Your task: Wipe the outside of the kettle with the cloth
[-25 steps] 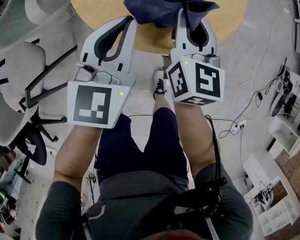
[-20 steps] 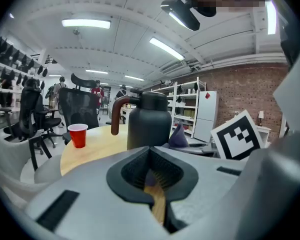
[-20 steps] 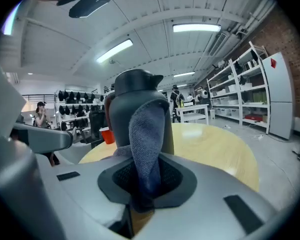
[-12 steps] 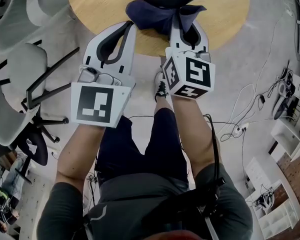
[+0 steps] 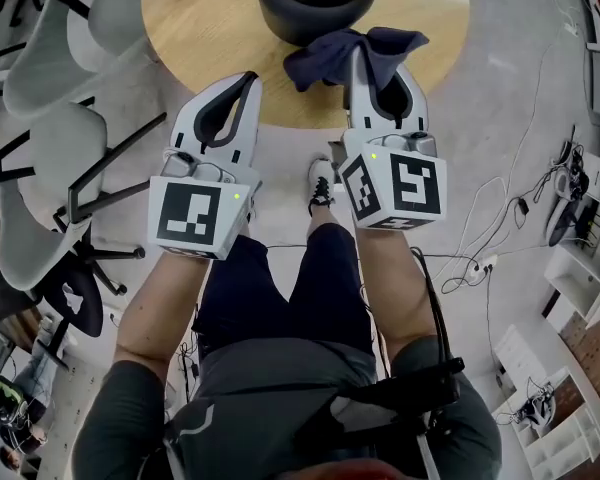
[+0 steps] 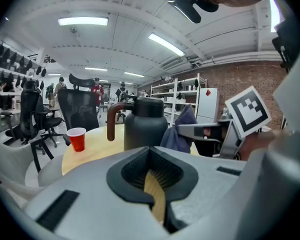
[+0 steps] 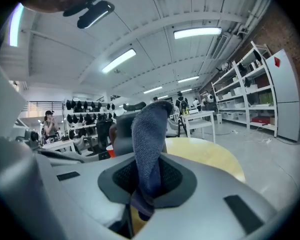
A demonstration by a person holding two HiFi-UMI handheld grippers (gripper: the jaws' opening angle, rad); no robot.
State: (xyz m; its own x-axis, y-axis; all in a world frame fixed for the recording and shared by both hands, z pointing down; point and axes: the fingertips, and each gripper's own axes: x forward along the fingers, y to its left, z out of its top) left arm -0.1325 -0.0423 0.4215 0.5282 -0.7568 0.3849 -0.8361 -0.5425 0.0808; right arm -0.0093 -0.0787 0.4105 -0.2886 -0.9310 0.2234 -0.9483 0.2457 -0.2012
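A dark kettle [image 5: 313,6] with a brown handle stands on the round wooden table [image 5: 195,28]. My right gripper [image 5: 360,56] is shut on a dark blue cloth [image 5: 348,52], which hangs against the kettle's near side, towards its right. In the right gripper view the cloth [image 7: 149,134] stands up between the jaws of that gripper [image 7: 149,159] and hides most of the kettle. My left gripper [image 5: 247,80] is shut with nothing in it, over the table's near edge, left of the kettle. The left gripper view shows that gripper [image 6: 150,150], the kettle [image 6: 145,126] and the cloth [image 6: 180,134].
A red cup [image 6: 77,138] stands on the table left of the kettle. Grey office chairs [image 5: 50,118] crowd the floor at the left. Cables [image 5: 495,203] and white shelves [image 5: 550,408] lie at the right. The person's legs and a shoe [image 5: 320,173] are below the grippers.
Both grippers and the table sit lower in the head view, so more of the kettle shows. The cloth stays in the right gripper and now hangs to the right of the kettle's middle.
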